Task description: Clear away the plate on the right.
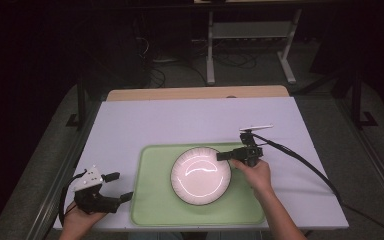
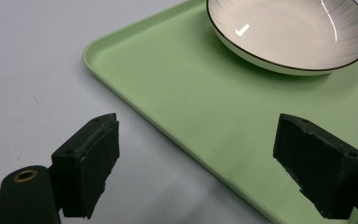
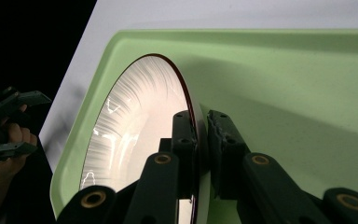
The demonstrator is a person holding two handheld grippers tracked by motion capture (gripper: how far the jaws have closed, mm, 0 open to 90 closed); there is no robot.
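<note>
Two black jaws of the right gripper [image 3: 201,140] pinch the dark rim of the white ribbed plate [image 1: 201,175], one pad inside the rim, one outside; the grip is narrow and firm on the plate's right edge. The plate sits on the light green tray [image 1: 152,200], roughly at its centre, the gripped edge seemingly tilted off the tray floor in the right gripper view. The tray lies on the pale tabletop [image 1: 180,120]. The left gripper [image 1: 119,186] rests off the tray's left edge, jaws wide apart with nothing between them, pointing toward the tray's near corner.
</note>
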